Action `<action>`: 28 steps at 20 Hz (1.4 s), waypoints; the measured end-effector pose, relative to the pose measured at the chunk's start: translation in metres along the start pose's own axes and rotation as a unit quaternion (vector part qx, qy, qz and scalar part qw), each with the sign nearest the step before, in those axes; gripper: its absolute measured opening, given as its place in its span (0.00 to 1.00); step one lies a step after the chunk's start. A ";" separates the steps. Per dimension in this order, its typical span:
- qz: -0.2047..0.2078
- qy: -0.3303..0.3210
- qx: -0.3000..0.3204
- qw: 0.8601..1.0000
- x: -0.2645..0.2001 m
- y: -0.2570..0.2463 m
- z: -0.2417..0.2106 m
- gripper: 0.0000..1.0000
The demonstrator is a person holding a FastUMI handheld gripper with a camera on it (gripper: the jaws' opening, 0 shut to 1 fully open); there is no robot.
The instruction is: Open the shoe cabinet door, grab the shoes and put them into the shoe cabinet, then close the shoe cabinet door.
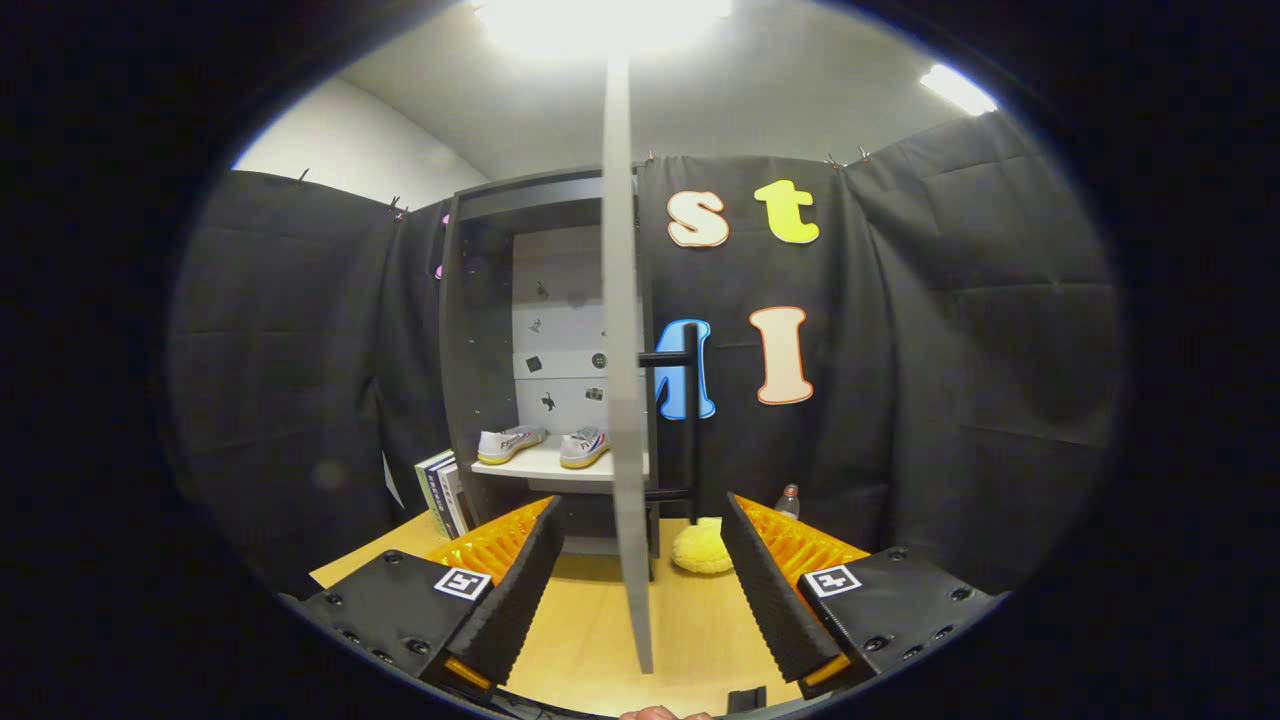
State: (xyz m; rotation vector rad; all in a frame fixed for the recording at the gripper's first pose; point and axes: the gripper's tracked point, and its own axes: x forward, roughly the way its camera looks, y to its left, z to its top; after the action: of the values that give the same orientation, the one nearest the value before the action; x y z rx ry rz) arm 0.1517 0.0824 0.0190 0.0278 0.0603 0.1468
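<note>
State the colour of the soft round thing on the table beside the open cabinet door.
Yellow: the cushion lies just ahead of the open gripper, gripper view.

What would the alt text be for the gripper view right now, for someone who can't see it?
The open gripper straddles the edge of the open cabinet door, not touching it. Beyond, two shoes sit on a shelf inside the shoe cabinet, with books beside it and a yellow plush on the wooden table.
</note>
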 end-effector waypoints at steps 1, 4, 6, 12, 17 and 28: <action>-0.001 -0.006 0.001 1.000 0.003 -0.015 0.005 0.98; 0.003 -0.009 0.006 1.000 0.011 -0.034 0.011 0.98; 0.012 -0.012 0.003 1.000 0.018 -0.041 0.015 0.98; 0.003 -0.030 -0.036 0.999 0.046 -0.063 0.027 0.98; -0.018 -0.018 -0.033 0.999 0.064 -0.060 0.021 0.97; -0.063 -0.010 -0.015 0.998 0.058 -0.005 0.017 0.95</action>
State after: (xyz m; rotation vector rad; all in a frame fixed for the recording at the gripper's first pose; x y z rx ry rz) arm 0.2113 0.0854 0.0328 -0.0046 0.0390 0.0215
